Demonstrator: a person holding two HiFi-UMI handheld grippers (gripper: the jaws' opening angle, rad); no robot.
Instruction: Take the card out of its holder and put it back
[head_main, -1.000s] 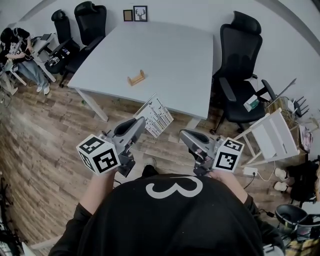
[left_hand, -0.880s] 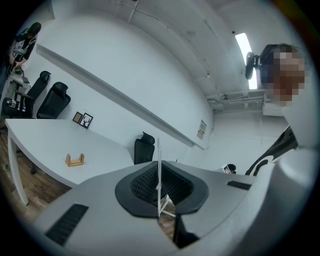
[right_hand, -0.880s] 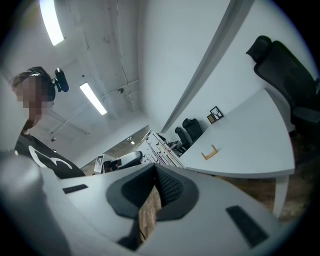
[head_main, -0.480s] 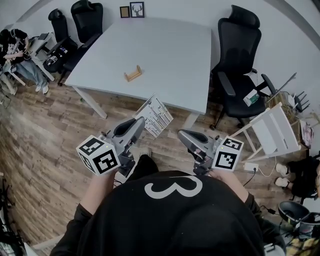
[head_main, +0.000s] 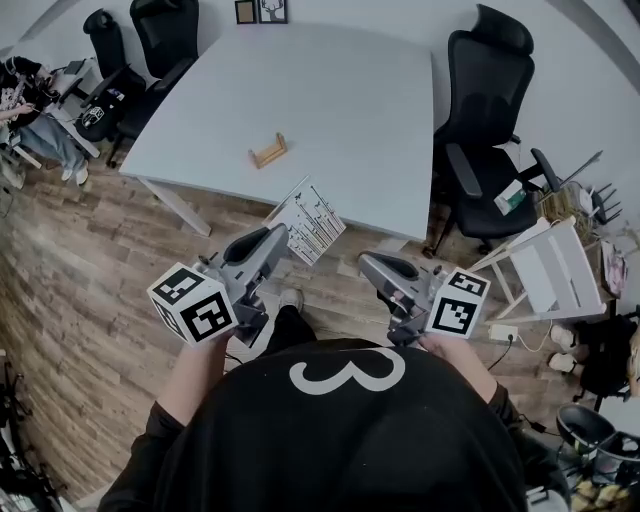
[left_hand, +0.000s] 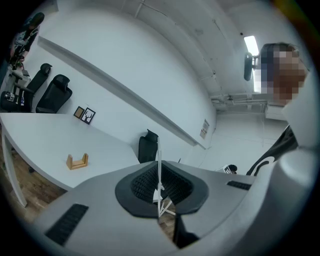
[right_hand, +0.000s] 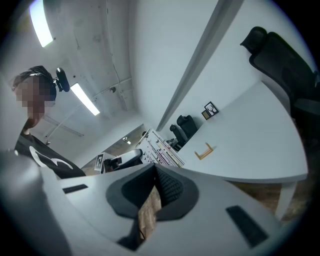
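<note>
We have the card (head_main: 310, 222) pinched by one edge in the left claw (head_main: 284, 238), whose pads are closed on it. It hangs in the air over the wooden floor (head_main: 110, 290), just short of the counter's (head_main: 340, 100) near edge. The right claw (head_main: 366, 266) is drawn together at the tips with nothing between them, and it sits level beside the left one.

The only container is the wooden holder (head_main: 270, 152), well apart from the card, out on the counter. The slot between its 2 uprights is empty, so the return step is not yet done.

We see 3 risks.
- The card is thin and gripped near 1 edge, so it could pivot or slip in the pads on the way across.
- The slot looks narrow, and the left gripper view shows the card only edge-on. A slight tilt could land the lower edge on an upright instead of between them.
- The holder looks light and unfixed. A push from the card could slide or tip it unless the right claw steadies it.
</note>
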